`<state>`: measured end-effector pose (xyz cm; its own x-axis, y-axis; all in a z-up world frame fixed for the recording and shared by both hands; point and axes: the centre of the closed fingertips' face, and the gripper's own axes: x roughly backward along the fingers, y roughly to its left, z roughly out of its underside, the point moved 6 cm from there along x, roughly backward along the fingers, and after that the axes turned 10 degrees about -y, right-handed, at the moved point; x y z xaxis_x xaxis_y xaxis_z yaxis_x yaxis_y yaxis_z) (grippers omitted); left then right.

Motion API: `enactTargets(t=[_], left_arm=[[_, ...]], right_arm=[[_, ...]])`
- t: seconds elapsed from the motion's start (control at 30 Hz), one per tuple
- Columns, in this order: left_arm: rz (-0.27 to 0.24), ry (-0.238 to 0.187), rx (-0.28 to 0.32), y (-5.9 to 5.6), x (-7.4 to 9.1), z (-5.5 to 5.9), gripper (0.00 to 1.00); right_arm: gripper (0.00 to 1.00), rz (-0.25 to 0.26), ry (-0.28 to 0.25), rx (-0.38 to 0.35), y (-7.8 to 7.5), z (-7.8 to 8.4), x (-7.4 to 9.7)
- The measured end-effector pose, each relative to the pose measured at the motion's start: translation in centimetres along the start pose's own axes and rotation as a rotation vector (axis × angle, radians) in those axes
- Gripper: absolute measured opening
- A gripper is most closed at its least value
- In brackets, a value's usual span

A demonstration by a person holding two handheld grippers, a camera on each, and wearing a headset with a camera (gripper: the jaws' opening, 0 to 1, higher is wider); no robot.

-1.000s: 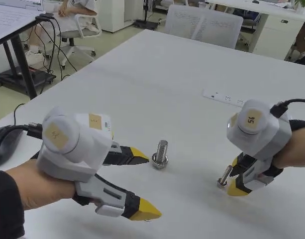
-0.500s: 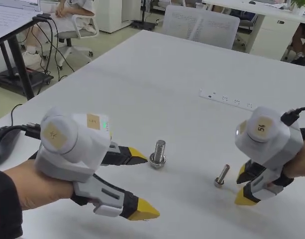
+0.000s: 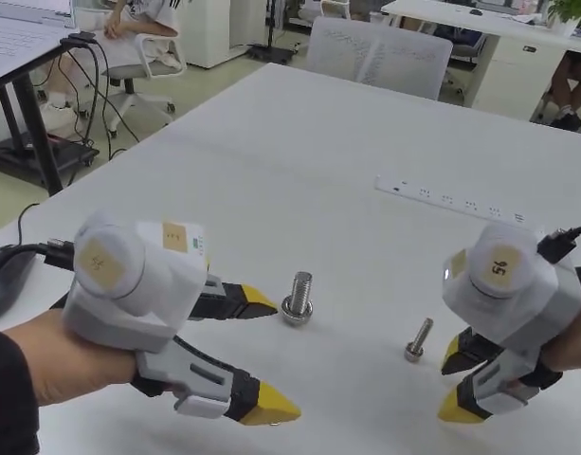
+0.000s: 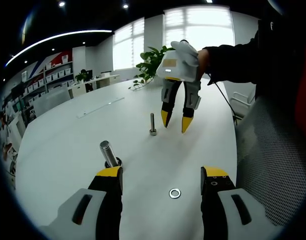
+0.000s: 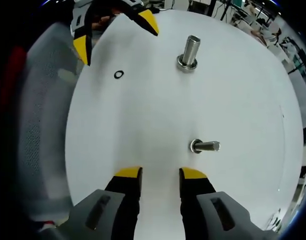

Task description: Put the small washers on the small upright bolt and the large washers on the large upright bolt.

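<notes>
The large bolt (image 3: 298,297) stands upright on the white table, just off the upper fingertip of my left gripper (image 3: 263,353), which is open and empty. In the left gripper view the large bolt (image 4: 109,152) rises beside the left jaw, and a small loose washer (image 4: 174,193) lies flat between the jaws of my left gripper (image 4: 161,172). The small bolt (image 3: 418,339) stands to the right, a short gap from my right gripper (image 3: 456,382), also open and empty. In the right gripper view the small bolt (image 5: 205,146) sits ahead and right of my right gripper (image 5: 160,173), with the washer (image 5: 119,74) farther off.
A white power strip (image 3: 451,196) lies on the table (image 3: 299,161) beyond the bolts. A mesh chair (image 3: 380,55) stands at the far edge. A dark cable (image 3: 25,254) runs off the left edge. A person sits at a desk in the far left.
My right gripper has drawn back from the small bolt, which now stands free. The left gripper has hardly moved. The head camera has shifted a little.
</notes>
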<state>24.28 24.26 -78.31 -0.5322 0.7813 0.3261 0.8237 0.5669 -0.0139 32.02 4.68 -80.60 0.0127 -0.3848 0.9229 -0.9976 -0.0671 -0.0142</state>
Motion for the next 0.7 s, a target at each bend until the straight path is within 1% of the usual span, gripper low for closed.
enactTargets(t=[0.23,0.47,0.7], left_arm=[[0.002,0.004,-0.003,0.0,0.0,0.0,0.63],[0.005,0.005,-0.006,-0.1,0.0,0.0,0.63],[0.005,0.003,-0.009,-0.1,0.1,-0.1,0.63]], right_arm=[[0.31,-0.020,-0.001,0.015,1.1,-0.6,-0.3],[0.31,-0.041,-0.015,0.042,2.3,-1.9,-0.6],[0.31,-0.066,-0.024,0.085,3.6,-3.6,-0.9]])
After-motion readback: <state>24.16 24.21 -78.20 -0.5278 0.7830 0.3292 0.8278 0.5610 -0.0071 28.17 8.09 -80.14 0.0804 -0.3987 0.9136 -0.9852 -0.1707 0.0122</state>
